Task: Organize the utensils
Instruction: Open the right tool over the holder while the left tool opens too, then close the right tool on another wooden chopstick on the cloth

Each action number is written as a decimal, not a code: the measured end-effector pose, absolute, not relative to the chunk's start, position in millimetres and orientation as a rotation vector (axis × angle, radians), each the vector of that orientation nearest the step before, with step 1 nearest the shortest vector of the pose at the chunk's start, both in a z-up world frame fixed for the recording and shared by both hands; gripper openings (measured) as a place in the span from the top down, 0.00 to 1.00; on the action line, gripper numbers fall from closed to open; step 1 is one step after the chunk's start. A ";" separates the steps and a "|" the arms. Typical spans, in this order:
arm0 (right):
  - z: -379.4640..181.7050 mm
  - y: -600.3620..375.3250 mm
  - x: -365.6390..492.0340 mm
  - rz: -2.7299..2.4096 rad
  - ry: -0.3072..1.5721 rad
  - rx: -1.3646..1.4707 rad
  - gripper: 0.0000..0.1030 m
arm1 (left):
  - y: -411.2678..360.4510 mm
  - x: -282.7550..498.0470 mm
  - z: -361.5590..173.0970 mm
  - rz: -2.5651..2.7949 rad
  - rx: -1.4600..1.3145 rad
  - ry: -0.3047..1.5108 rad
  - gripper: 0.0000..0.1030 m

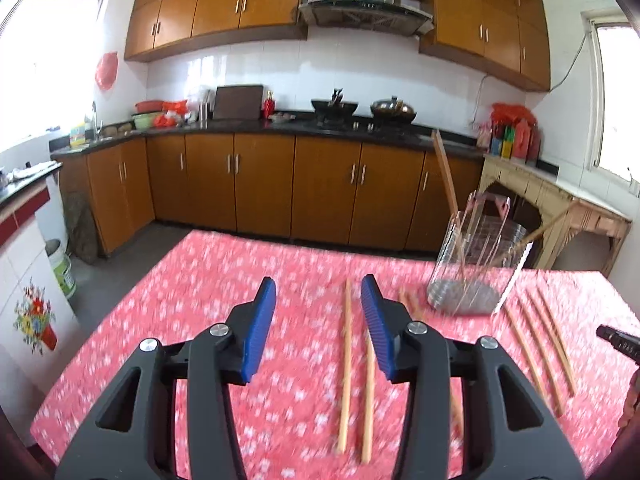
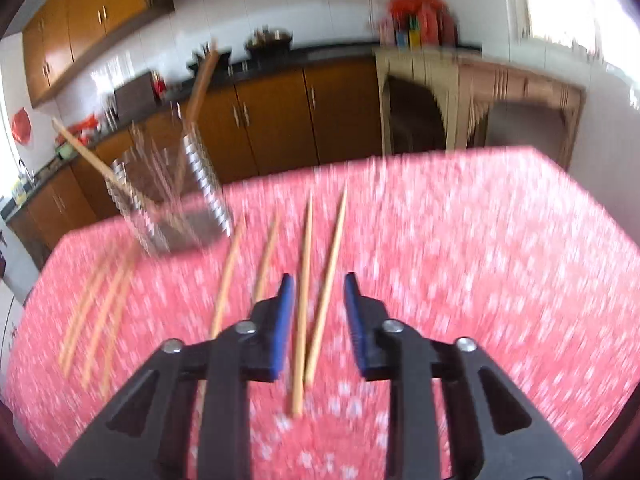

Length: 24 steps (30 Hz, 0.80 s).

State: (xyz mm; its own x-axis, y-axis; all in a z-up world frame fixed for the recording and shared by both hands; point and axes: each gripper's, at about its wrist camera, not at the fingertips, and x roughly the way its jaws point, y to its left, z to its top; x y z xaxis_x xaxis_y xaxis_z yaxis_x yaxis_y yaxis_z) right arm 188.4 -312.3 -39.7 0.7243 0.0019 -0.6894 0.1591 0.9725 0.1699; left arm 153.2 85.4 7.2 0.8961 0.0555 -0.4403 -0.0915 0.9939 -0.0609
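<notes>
Several wooden chopsticks [image 1: 346, 356] lie loose on the red floral tablecloth [image 1: 200, 300]. A clear ribbed holder [image 1: 476, 264] stands at the table's far right with two chopsticks [image 1: 448, 176] leaning in it. My left gripper [image 1: 319, 300] is open and empty above the cloth, with one chopstick just inside its right finger. In the right wrist view the holder [image 2: 172, 200] is far left, and my right gripper [image 2: 318, 292] is open and empty over two chopsticks [image 2: 306, 280] that lie between its fingers. More chopsticks [image 2: 96, 308] lie to the left.
Kitchen counter with stove, woks [image 1: 392, 110] and wooden cabinets runs behind the table. A wooden side table [image 1: 560, 196] stands at the right. A white bucket [image 1: 62, 268] sits on the floor left. The right gripper's edge [image 1: 618, 340] shows at the far right.
</notes>
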 end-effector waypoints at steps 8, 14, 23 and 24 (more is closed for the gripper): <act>-76.8 -300.0 188.8 -0.074 0.837 0.228 0.81 | 79.2 148.2 -21.9 0.063 -0.055 0.509 0.56; -91.6 -294.0 206.0 -0.094 0.893 0.207 0.85 | 77.1 147.8 -27.8 0.051 -0.045 0.525 0.54; -97.6 -304.8 213.2 -0.165 0.907 0.157 0.93 | 76.5 153.0 -35.8 0.039 -0.061 0.563 0.54; -97.8 -309.3 213.9 -0.176 0.906 0.165 0.93 | 77.1 153.0 -37.1 0.039 -0.063 0.567 0.54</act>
